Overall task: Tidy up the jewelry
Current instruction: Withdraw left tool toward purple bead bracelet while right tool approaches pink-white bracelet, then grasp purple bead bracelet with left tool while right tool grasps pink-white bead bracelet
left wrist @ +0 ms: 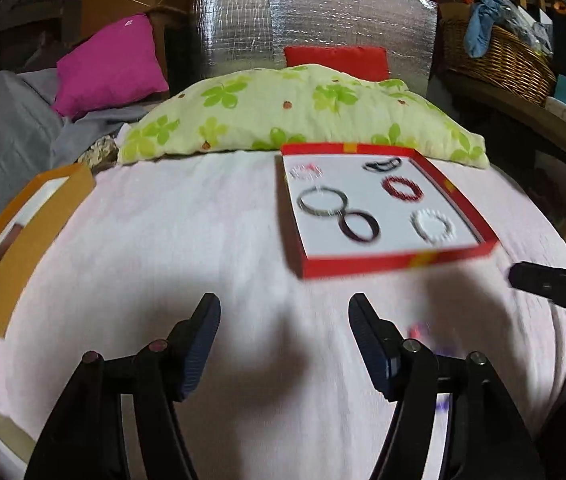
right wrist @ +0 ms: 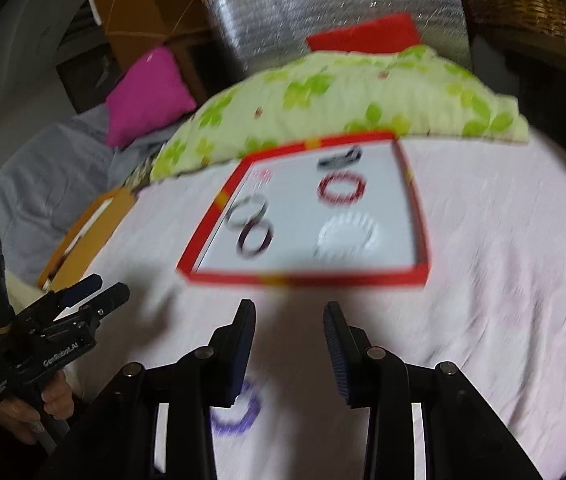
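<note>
A: What is being shown on the bed?

B: A red tray with a white floor is being seen lying on a pale pink sheet. Several bracelets are being kept inside it: a silver ring touching a dark ring, a red beaded one, a white beaded one, a black one by the far wall, and a faint pink one in the far left corner. Both views are being blurred.

A: And the claws?

B: The left gripper is being held with its jaws spread wide over bare sheet, nothing between them. The right gripper is being held partly open, also empty, just before the tray's near wall. A purple beaded bracelet is being seen on the sheet, outside the tray, partly hidden behind the right gripper's left finger.

A: What else is being seen?

B: A green flowered pillow is being seen behind the tray, a pink cushion further left, an orange box at the left edge, and a wicker basket at the right.
</note>
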